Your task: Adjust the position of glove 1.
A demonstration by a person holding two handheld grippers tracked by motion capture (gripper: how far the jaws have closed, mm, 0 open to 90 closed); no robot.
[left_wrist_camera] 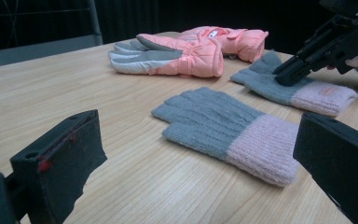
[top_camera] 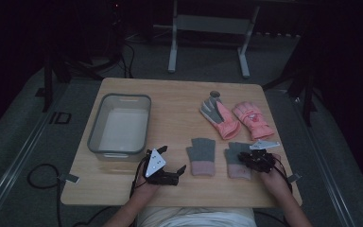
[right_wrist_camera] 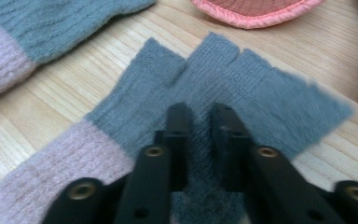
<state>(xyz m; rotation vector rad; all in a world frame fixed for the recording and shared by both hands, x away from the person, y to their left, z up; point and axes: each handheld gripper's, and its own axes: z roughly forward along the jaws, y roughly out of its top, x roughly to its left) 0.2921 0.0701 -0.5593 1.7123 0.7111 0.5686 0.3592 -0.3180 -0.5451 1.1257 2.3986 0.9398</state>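
Right tongs (right_wrist_camera: pixel 199 123) pinch the grey knit glove (right_wrist_camera: pixel 223 107) mid-palm to lift it; left tongs (left_wrist_camera: pixel 200 154) wait released, nothing between them.

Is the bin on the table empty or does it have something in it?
Empty, as far as the high view shows: the bin shows a bare pale floor, and all four gloves lie outside it on the table.
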